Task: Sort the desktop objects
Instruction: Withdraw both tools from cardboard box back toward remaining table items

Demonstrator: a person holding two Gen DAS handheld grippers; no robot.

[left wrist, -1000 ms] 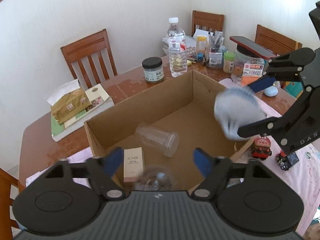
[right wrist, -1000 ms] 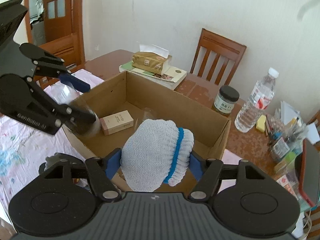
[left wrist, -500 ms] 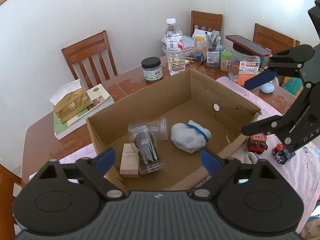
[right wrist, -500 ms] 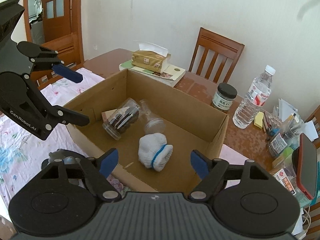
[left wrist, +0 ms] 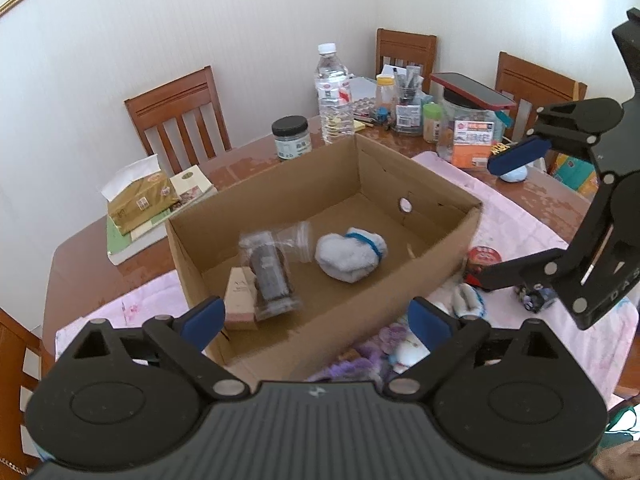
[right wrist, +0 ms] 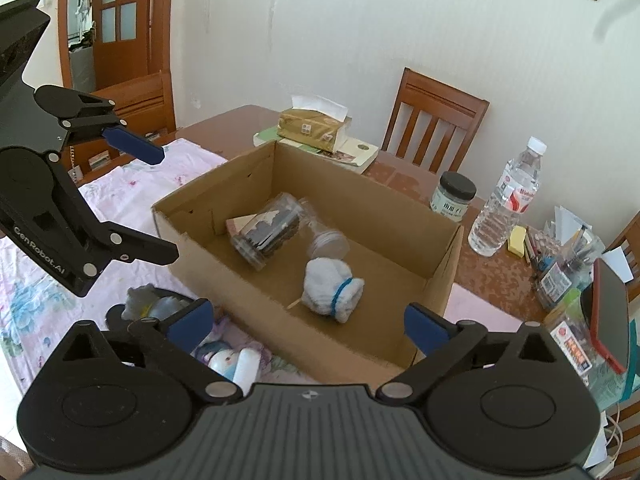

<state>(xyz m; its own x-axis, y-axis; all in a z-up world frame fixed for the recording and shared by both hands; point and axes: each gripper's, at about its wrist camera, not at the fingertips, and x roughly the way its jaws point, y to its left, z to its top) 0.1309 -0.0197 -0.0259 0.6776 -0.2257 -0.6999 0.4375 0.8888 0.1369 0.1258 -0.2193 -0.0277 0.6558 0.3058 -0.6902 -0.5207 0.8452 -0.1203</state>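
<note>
The purple plush toy (left wrist: 362, 360) beneath the left gripper (left wrist: 316, 318) is blurred and half hidden by the cardboard box (left wrist: 420, 276). Inside the box lie a white knit glove (left wrist: 350, 254) with a blue cuff band, a clear jar (left wrist: 270, 276) of dark contents on its side, and a small beige carton (left wrist: 240, 300) touching that jar. Both the left gripper and the right gripper (right wrist: 306, 322) are spread wide, empty, above the box's near edge. A water bottle (left wrist: 334, 96) and a black-lidded jar (left wrist: 291, 138) stand behind the box.

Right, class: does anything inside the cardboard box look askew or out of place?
Yes. In the cardboard box, both clear jars lie tipped on their sides: the dark-filled jar leans against the small carton, the empty jar beside the rolled sock.
</note>
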